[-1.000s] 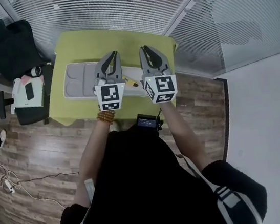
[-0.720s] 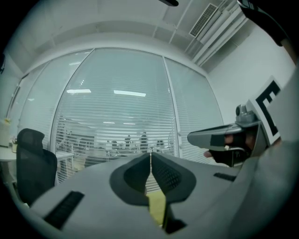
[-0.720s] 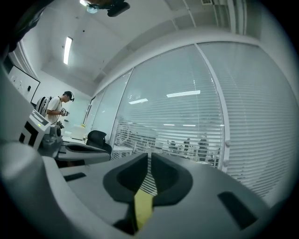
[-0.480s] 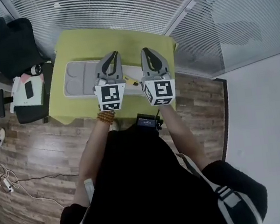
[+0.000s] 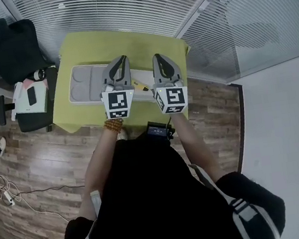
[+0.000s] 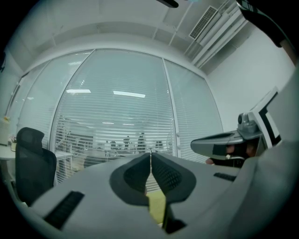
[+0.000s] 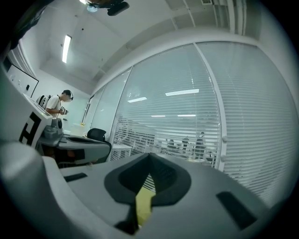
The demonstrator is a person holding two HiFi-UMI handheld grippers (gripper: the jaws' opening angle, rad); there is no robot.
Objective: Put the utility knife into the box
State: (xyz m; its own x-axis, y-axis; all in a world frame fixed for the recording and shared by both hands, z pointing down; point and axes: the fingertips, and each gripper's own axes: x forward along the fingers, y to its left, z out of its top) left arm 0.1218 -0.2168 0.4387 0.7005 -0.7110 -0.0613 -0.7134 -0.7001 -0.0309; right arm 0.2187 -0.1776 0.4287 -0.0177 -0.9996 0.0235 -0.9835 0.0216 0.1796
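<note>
A yellow utility knife (image 5: 141, 86) lies on the green table (image 5: 145, 48), between my two grippers in the head view and partly hidden by them. The grey box (image 5: 84, 81), a shallow tray with compartments, sits on the table's left half. My left gripper (image 5: 123, 58) hovers over the box's right end, jaws shut and empty (image 6: 150, 156). To the knife's right, my right gripper (image 5: 156, 58) is held level, its jaws also shut on nothing (image 7: 149, 158). Both gripper views look out at the blinds, and neither shows the knife or the box.
A black office chair (image 5: 9, 47) and a stool with white items (image 5: 30, 100) stand left of the table. A black device (image 5: 156, 129) hangs at the table's near edge. A glass wall with blinds (image 5: 122, 6) runs behind the table. Cables (image 5: 8, 194) lie on the wooden floor.
The right gripper's jaws have drawn together from partly open to shut. Both grippers stay over the table with hardly any shift.
</note>
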